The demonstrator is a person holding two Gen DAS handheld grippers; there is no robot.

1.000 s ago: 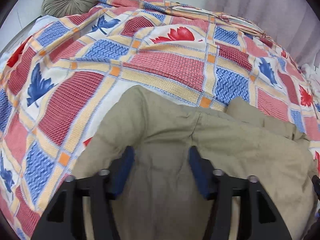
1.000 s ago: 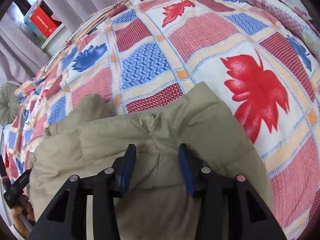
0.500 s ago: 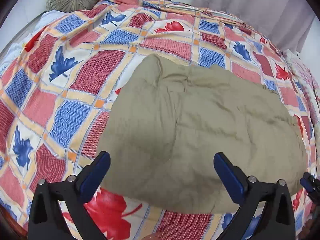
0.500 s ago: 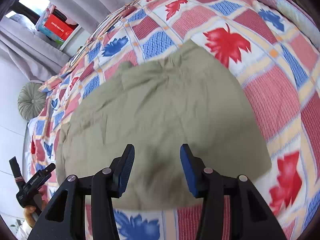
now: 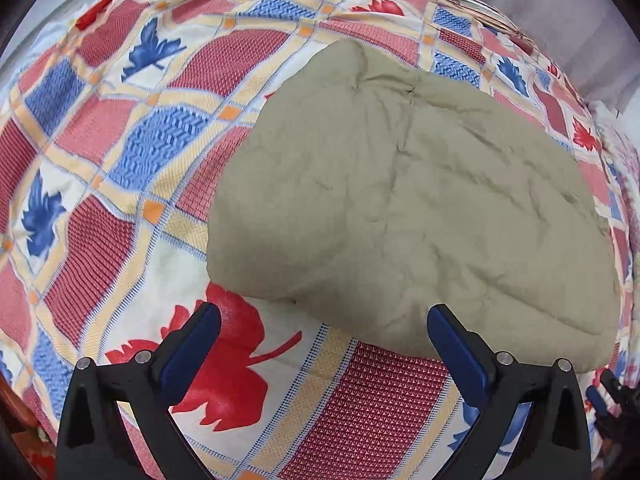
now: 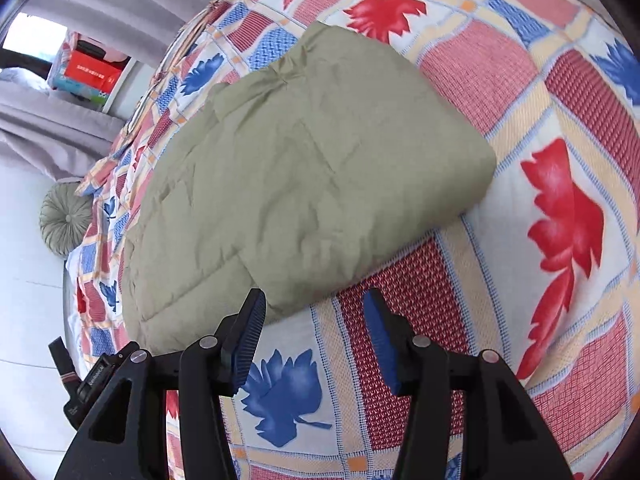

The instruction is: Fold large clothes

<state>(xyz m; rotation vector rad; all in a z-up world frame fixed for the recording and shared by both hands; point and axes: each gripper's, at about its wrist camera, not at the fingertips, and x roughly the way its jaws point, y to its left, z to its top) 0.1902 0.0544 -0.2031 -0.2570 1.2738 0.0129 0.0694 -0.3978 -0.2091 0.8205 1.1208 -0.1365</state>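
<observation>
Here, folded olive garment point(image 5: 412, 208) on patterned bedspread point(image 5: 120, 184), inner layers hidden, left claw point(image 5: 324, 344) spread wide, right claw point(image 6: 316, 332) half-spread, just widening, both empty.

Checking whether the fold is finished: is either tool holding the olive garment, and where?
Nothing is held. The left tool and right tool are open, clear of the folded olive garment on the bedspread.

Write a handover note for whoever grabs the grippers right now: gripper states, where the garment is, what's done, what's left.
Left gripper: wide open, empty, just short of the garment's near edge.
Right gripper: jaws have just been opening, nothing between them, also clear of the garment.
Olive padded garment: lies folded in a compact bundle on the patterned bedspread, released by both grippers.
Done: fold laid down.
Left: possibly one more fold or a tidy; I can't tell whether it's final.
</observation>
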